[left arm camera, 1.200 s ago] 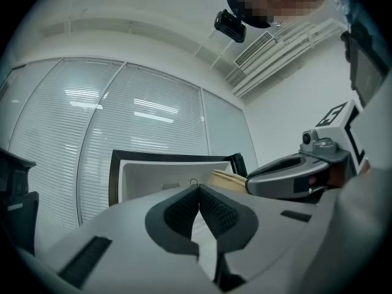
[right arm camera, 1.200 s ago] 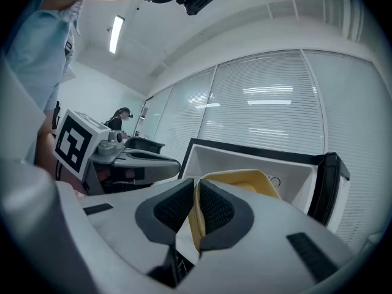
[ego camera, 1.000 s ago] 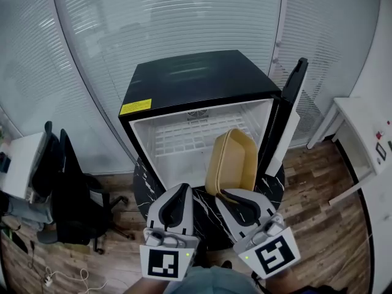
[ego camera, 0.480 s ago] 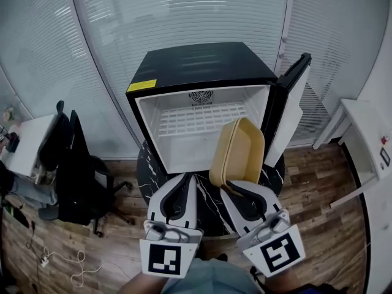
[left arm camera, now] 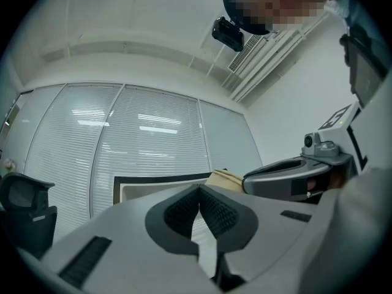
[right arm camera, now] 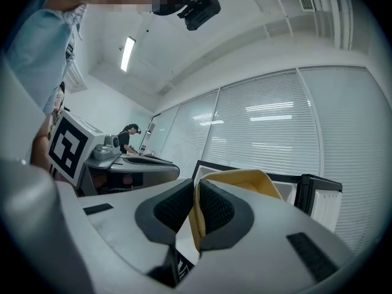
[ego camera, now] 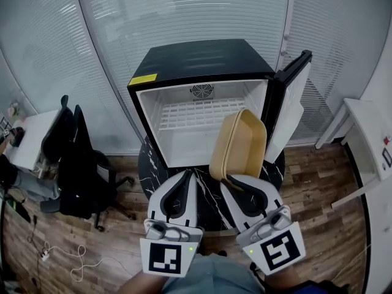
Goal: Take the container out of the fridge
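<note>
A tan plastic container (ego camera: 237, 147) hangs tilted on its side in front of the open black fridge (ego camera: 202, 78), outside its white interior. My right gripper (ego camera: 225, 182) is shut on the container's near rim; in the right gripper view the tan rim (right arm camera: 197, 216) sits pinched between the black pads. My left gripper (ego camera: 189, 174) hovers beside it to the left, shut with nothing between its pads, and its closed jaws (left arm camera: 198, 192) point at the fridge. The fridge's wire shelf (ego camera: 196, 116) is bare.
The fridge door (ego camera: 293, 97) stands open at the right. The fridge rests on a round black marble-patterned table (ego camera: 208, 198). A black office chair (ego camera: 76, 164) stands at the left and a white table (ego camera: 367, 139) at the right. White blinds cover the glass walls behind.
Both grippers have drawn back from the fridge and risen a little, carrying the container farther out of the opening. The head view has shifted slightly right.
</note>
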